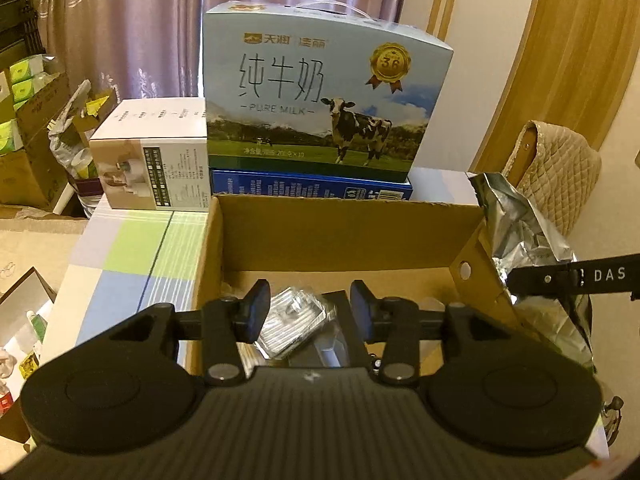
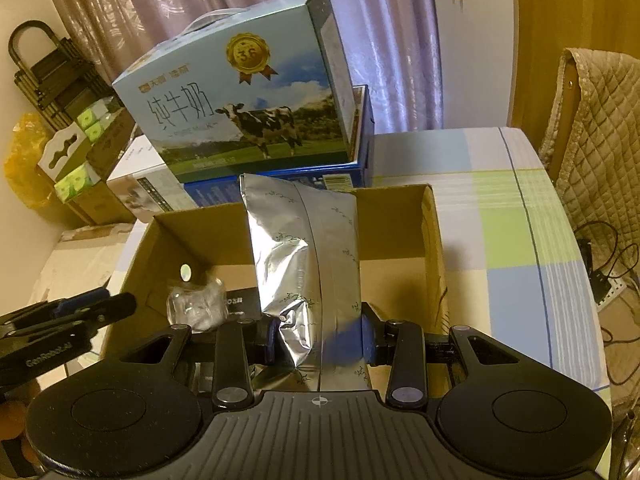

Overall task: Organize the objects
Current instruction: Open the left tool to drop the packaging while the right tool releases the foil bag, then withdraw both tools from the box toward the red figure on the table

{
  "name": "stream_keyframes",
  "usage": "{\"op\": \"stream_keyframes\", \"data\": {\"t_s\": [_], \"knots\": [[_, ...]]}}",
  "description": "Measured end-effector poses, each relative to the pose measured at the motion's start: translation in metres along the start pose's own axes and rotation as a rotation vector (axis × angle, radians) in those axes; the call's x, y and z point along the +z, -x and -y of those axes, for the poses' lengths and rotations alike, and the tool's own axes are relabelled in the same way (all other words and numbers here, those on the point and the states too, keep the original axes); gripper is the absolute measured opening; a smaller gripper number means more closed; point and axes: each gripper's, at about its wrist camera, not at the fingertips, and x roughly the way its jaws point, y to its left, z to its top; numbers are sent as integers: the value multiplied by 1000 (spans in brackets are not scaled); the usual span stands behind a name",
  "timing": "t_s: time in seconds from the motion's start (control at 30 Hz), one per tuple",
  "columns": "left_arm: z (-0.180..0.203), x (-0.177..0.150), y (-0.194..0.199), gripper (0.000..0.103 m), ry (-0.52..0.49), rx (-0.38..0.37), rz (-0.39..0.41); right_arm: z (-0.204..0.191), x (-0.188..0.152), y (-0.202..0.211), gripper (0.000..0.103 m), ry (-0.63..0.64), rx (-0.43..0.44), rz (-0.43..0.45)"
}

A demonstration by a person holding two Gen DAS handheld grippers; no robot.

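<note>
- one open cardboard box [image 2: 434,220] on the table
- one silver foil bag [image 2: 304,256]
- one clear plastic packet [image 1: 294,322] inside the box
- one milk carton case [image 1: 320,100], sat on one blue box [image 1: 312,188]
- one white box [image 1: 156,160] next to those
- two grippers, left [image 1: 306,312] and right [image 2: 320,340]

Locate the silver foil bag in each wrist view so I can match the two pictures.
Left wrist view: the silver foil bag is at the right edge, beside the cardboard box, above the tip of the right gripper.
Right wrist view: the bag stands centre frame, clamped in the right gripper over the box.
Shared landmark: the milk carton behind the box.
</note>
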Motion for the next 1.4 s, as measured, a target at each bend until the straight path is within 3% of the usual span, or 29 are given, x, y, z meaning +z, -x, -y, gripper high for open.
{"op": "stream_keyframes", "data": {"t_s": [0.5, 0.7, 0.73, 0.8, 0.83, 1.13, 1.4], "knots": [[0, -4, 9, 38, -22, 2, 4, -4, 7, 4, 35, 9, -20, 19], [-1, -4, 7, 38, -19, 4, 2, -9, 14, 2, 36, 13, 4, 74], [-1, -5, 7, 38, -19, 4, 2, -10, 16, 2, 37, 13, 18, 95], [-3, -6, 6, 38, -21, 4, 3, -11, 19, 4, 59, 19, 33, 132], [-3, -7, 7, 38, -20, 5, 2, -12, 19, 6, 61, 27, 38, 142], [-10, -19, 13, 39, 4, 8, -13, -13, 3, 13, 62, 58, 16, 106], [-2, -30, 47, 45, 13, 2, 10, -21, -27, 47, 62, 70, 7, 101]]}}
